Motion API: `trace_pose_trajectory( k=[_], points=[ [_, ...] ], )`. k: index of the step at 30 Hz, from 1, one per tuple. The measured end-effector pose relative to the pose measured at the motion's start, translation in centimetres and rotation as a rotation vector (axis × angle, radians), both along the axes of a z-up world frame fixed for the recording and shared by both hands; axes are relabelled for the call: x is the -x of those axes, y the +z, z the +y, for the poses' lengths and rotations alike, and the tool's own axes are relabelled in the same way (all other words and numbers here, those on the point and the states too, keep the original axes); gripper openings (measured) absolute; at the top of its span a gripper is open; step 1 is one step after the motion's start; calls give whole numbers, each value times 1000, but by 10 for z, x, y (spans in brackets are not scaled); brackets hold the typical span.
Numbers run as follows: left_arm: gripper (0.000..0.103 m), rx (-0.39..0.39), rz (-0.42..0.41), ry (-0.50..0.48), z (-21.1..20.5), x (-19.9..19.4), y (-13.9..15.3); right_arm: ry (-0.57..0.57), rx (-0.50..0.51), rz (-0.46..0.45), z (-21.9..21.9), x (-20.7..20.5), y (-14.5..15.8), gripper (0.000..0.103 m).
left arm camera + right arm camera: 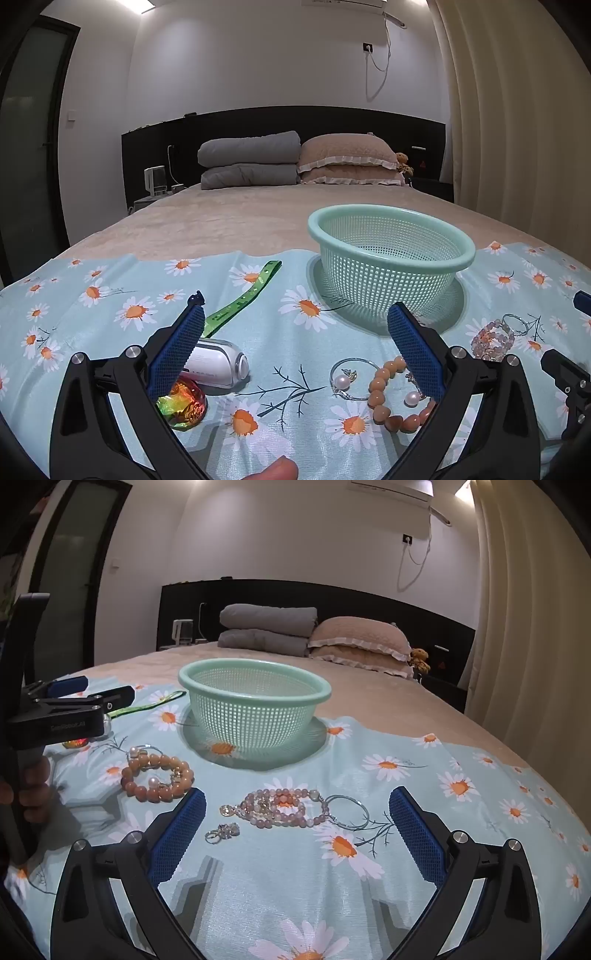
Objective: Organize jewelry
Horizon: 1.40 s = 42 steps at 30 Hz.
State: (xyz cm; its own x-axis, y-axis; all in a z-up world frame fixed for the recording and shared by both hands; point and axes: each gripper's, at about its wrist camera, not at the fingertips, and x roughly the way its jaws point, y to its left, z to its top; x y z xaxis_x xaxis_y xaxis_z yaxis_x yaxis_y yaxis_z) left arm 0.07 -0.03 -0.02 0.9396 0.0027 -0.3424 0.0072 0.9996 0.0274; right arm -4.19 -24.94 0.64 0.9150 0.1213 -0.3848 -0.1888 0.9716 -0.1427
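A mint-green mesh basket (384,280) (255,720) stands empty on a daisy-print cloth (110,295). In front of it lie an orange bead bracelet (382,400) (157,779) with pearl pieces and a thin silver bangle (352,376). A pink bead bracelet (280,808) (493,341), another silver bangle (349,812) and a small ring (221,832) lie further right. My left gripper (295,321) hovers open over the cloth, its right finger above the orange beads. My right gripper (295,805) is open, with the pink bracelet lying on the cloth between and just beyond its fingertips.
A white case (218,363), an iridescent gem-like piece (183,402) and a green ribbon (243,299) lie at the left. Folded grey quilts (249,158) and pink pillows (351,158) sit at the headboard. A curtain (535,627) hangs on the right. A person's hand (33,786) holds the left gripper.
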Motion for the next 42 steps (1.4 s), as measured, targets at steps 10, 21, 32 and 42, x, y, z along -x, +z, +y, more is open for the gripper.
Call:
trace_pose_trajectory(
  k=[10,21,32,42],
  points=[
    [97,3,-1,1,0,0,0,1,5,-2,1,-2,-1,95],
    [97,6,2,0,0,0,0,2,2,-4,-1,0,1,95],
    [97,0,3,0,-3,1,-4,3,1,-5,1,0,1,95],
    [97,0,5,0,-3,1,-4,1,-1,-5,0,1,0,95]
  ],
)
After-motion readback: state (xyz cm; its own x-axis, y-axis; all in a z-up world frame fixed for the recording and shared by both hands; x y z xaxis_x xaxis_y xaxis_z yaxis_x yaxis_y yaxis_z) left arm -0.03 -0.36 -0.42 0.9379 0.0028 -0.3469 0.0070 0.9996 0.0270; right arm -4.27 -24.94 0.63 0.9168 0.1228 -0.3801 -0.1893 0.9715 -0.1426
